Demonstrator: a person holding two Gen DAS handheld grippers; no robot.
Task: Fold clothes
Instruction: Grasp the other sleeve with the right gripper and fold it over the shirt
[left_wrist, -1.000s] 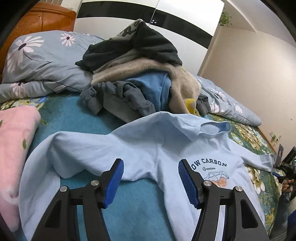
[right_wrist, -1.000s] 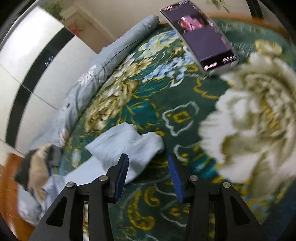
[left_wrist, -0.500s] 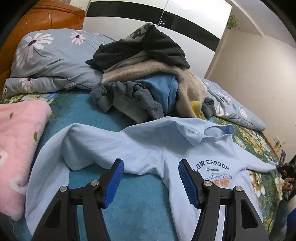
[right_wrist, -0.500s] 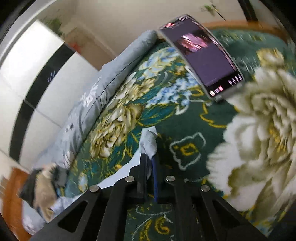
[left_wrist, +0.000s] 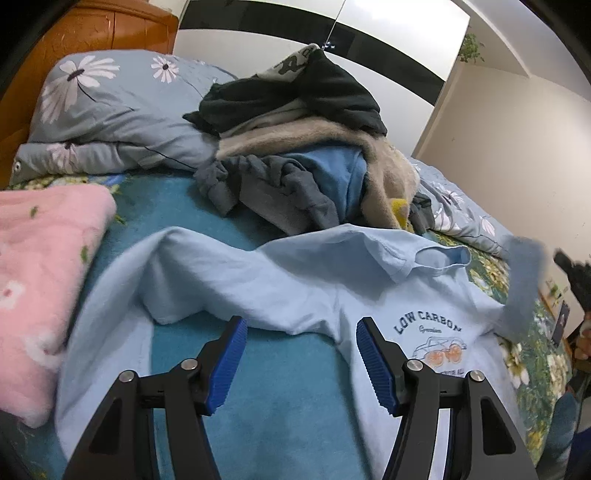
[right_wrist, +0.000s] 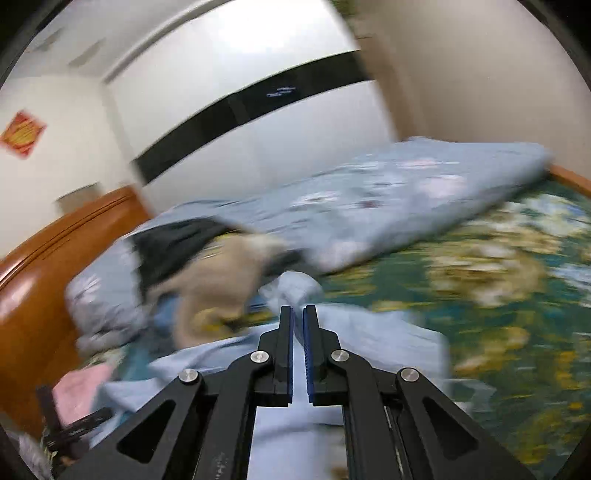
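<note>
A pale blue cotton sweatshirt (left_wrist: 280, 280) printed "LOW CARBON" lies face-up on the teal floral bedspread (left_wrist: 288, 398), one sleeve (left_wrist: 524, 280) lifted, clenched in the right gripper (right_wrist: 298, 314). The left gripper (left_wrist: 299, 354) hovers released. Behind: one heap of unfolded clothes (left_wrist: 303, 147), one pink blanket (left_wrist: 40, 280).

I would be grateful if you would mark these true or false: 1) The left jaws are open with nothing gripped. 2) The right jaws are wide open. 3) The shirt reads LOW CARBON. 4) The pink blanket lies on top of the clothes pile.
1) True: the left gripper stands open above the light blue sweatshirt.
2) False: the right gripper is shut on the sweatshirt's sleeve, lifted off the bed.
3) True, printed on its chest.
4) False: the pink blanket lies apart, left of the clothes pile.
</note>
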